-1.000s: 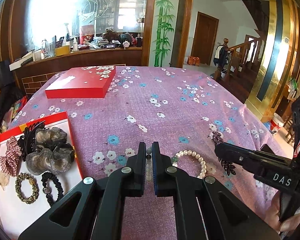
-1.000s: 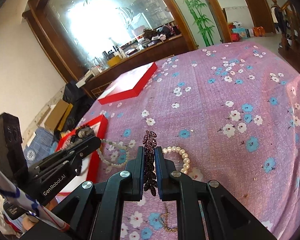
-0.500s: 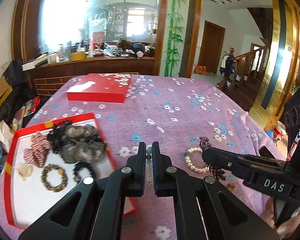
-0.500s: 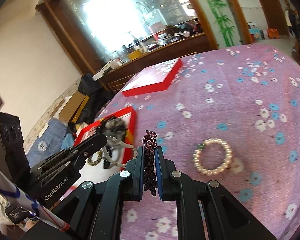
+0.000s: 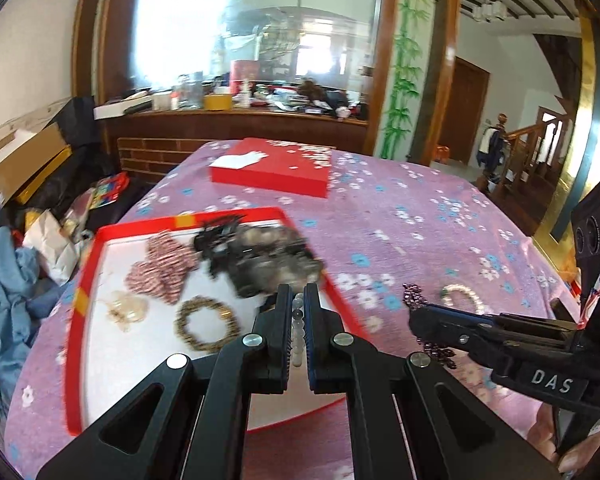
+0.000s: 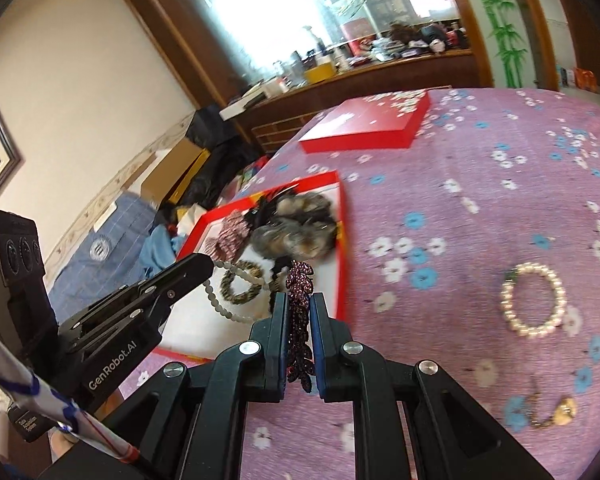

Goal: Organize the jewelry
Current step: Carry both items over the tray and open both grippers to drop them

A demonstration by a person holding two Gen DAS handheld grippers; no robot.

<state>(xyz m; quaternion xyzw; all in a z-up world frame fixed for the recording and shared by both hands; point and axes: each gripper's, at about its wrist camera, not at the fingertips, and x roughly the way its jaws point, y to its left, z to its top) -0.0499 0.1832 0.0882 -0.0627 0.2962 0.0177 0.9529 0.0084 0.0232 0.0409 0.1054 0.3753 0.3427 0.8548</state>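
Red tray [image 5: 85, 280]: back half crowded w/ fur scrunchies [image 5: 272, 258], checked bow [image 5: 162, 268], black clip [image 5: 220, 230]; gold ring scrunchie [image 5: 206, 323] mid. Bare white floor at near-left of tray, room to pass there. Right of tray, purple cloth [image 6: 480, 200] mostly open; pearl bracelet [image 6: 534, 300] & gold chain [image 6: 556, 414] lie on it. Red lid box [image 6: 364, 130] blocks far side.

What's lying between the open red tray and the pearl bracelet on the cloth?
Only bare floral tablecloth between the red tray and pearl bracelet, per the right wrist view.

Two red boxes [image 5: 272, 172] [image 5: 82, 280], two pearl bracelets [image 6: 534, 300] [image 6: 230, 300].
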